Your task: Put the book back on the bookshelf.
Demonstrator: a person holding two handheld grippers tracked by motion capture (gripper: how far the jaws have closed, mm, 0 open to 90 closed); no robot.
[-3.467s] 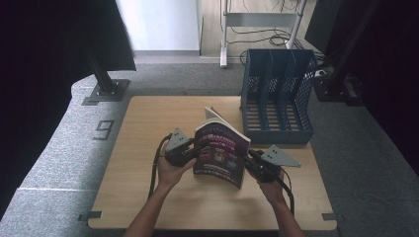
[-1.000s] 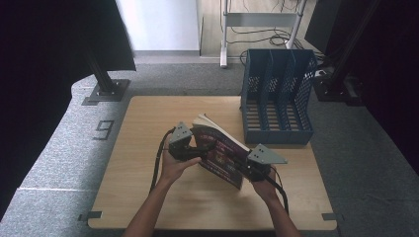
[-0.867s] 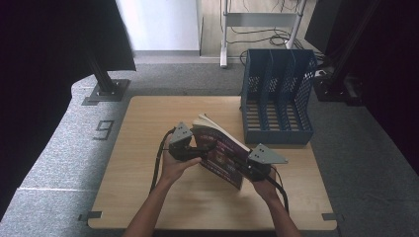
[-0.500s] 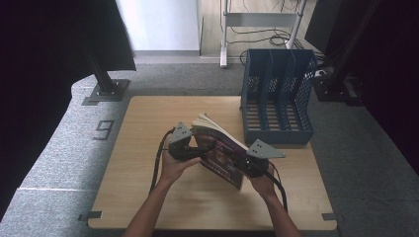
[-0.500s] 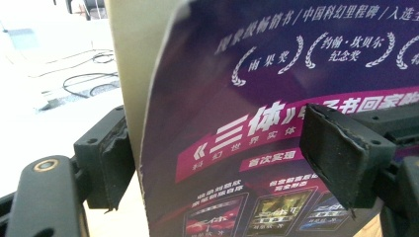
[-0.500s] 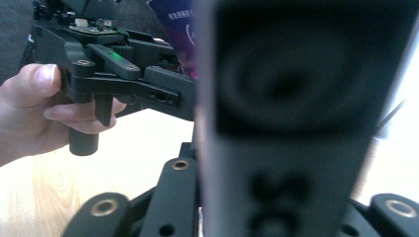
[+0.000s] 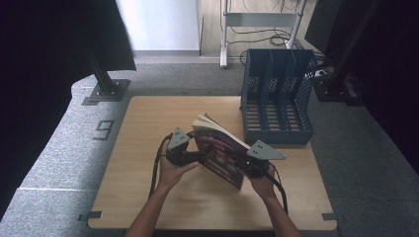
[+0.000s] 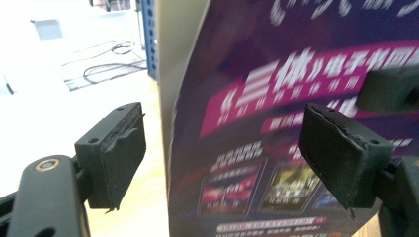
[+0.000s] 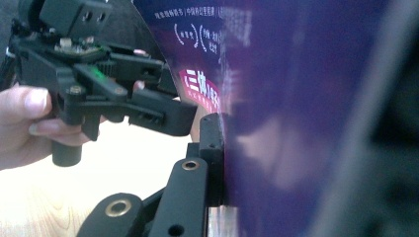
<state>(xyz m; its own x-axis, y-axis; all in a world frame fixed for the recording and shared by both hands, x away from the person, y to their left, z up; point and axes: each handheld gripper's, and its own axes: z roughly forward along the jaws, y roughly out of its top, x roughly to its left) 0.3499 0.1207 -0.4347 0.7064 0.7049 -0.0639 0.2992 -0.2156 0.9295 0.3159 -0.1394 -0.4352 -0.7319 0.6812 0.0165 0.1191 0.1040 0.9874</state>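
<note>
Purple-covered book (image 7: 221, 157) stands tilted at the frame's centre, clamped at its right edge by the right gripper (image 7: 249, 165); the left gripper (image 7: 190, 157) straddles its left edge, jaws apart. Best to close left squarely before lifting toward the blue file rack (image 7: 276, 96) at upper right

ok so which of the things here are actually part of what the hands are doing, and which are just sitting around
In the job:
- book, held up off the table
- right gripper, clamped on the book's edge
- left gripper, jaws open, the book's edge between them
- blue file rack, probably where the book goes

Just there:
- metal stand and cables on the floor
- black post base
</note>
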